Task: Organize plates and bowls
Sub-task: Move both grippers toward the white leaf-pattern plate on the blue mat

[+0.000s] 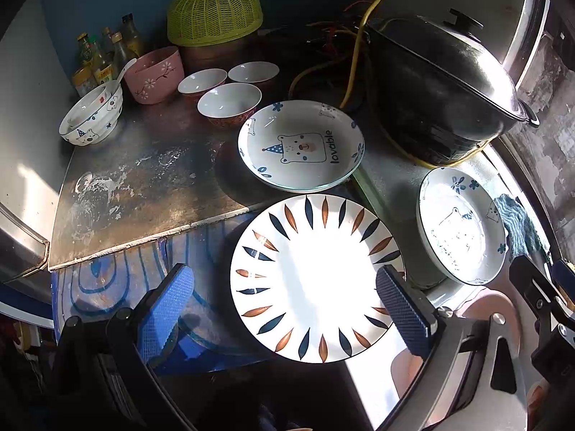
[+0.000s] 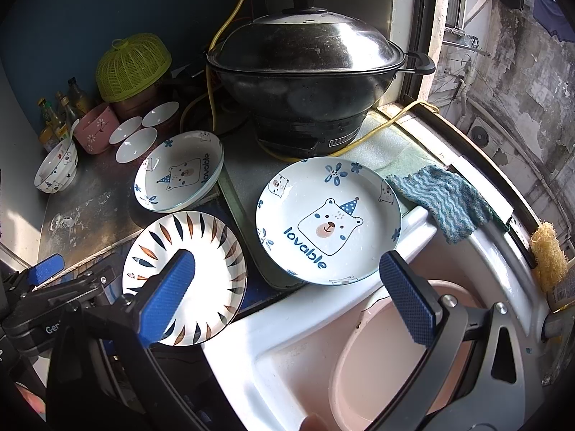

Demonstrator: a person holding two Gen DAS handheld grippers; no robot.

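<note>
Right wrist view shows the right gripper (image 2: 287,298) with jaws wide and empty, poised over the near rim of the bear plate (image 2: 329,221) by the sink (image 2: 273,337); its twin (image 2: 179,172) sits on the surface further left; the left gripper (image 1: 284,309), also wide, straddles the leaf plate (image 1: 316,276) without pinching it; I'd grip the rim squarely and lift level to stack like with like; both bear plates read "lovable".
</note>
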